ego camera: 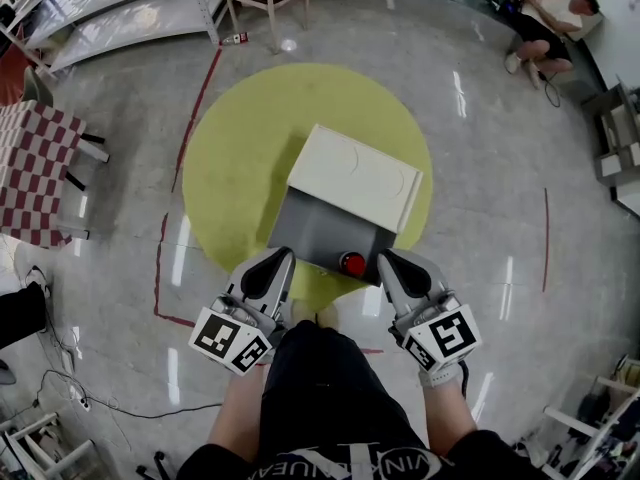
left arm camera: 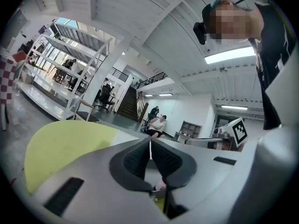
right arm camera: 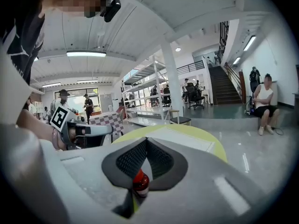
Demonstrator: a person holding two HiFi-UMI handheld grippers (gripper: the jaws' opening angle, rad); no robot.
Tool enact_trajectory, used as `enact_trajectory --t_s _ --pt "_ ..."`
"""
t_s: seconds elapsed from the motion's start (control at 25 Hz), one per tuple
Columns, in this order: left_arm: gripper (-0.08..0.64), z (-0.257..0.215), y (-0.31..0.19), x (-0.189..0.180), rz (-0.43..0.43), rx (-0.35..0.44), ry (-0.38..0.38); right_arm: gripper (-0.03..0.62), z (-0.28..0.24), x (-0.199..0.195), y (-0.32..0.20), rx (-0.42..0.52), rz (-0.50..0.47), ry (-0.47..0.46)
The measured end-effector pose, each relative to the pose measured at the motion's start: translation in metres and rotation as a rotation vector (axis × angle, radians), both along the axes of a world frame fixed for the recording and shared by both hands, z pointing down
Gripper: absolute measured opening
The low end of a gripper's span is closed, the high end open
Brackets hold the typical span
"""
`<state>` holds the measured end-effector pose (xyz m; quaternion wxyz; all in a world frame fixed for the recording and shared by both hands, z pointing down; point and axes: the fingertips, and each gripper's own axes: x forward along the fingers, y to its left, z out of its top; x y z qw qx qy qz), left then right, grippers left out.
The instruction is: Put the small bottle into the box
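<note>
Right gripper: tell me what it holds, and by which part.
Nothing. The right gripper has its jaws shut on each other with nothing between them; the small bottle, red-capped, shows below the jaws, unclamped.
</note>
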<state>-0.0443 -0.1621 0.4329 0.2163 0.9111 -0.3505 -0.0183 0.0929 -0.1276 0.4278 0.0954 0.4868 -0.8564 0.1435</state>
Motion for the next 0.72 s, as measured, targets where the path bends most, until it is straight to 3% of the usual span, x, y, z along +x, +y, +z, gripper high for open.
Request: enact_trajectory --t_s 0.72 --pt "0.015 -0.049 -0.015 -0.002 -0.017 0.083 -0.014 0.006 -0.038 0.009 -0.011 0.057 0.043 -0.021"
